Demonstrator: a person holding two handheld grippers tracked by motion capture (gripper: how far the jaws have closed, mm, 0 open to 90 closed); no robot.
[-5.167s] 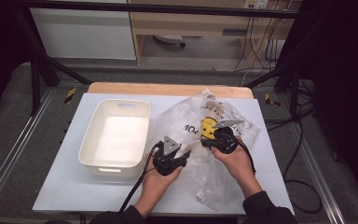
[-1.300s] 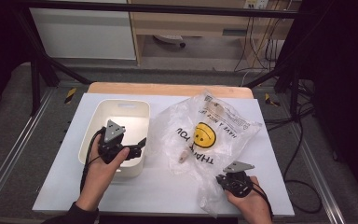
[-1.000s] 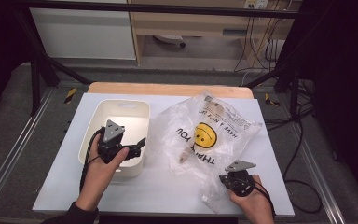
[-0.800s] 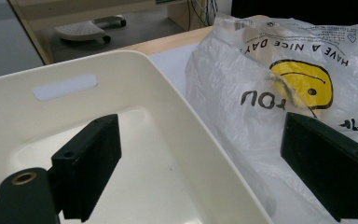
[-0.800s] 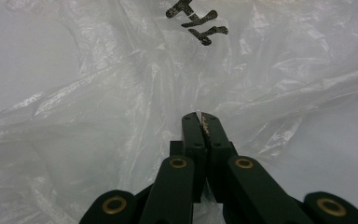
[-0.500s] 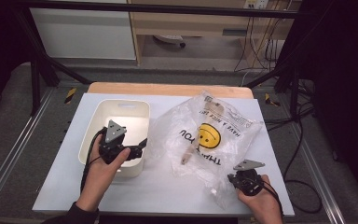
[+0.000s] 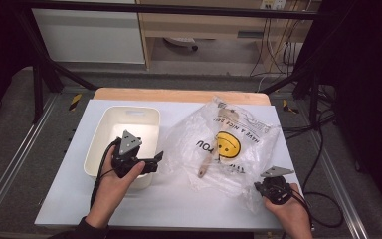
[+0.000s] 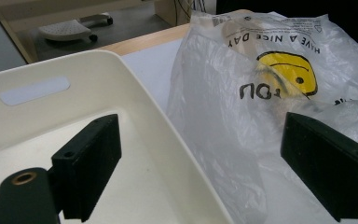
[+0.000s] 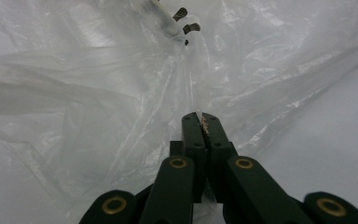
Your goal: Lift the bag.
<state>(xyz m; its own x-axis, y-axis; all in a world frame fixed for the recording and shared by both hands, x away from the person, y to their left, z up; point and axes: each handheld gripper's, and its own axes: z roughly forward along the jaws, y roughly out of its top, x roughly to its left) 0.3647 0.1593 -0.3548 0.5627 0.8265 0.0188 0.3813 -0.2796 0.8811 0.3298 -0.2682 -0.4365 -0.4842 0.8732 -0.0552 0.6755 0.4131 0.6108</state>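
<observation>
White table [image 7: 179, 209] under me, with the cream tub [image 7: 129, 117] as my marker. My left gripper [image 7: 154, 162] hangs over the tub's near right corner, jaws wide apart, nothing between them. The plastic bag [image 7: 229, 144] lies just right of the tub; my right gripper [image 7: 259, 188], well right of the tub, is clamped on the bag's near corner.

The clear plastic bag [image 8: 261, 93] is showing black words; "HAVE A NICE DAY" is running upside down along its top; "YOU" is sitting upside down beside a yellow smiley face [image 8: 286, 72]; other small print is looking too blurry to read.
</observation>
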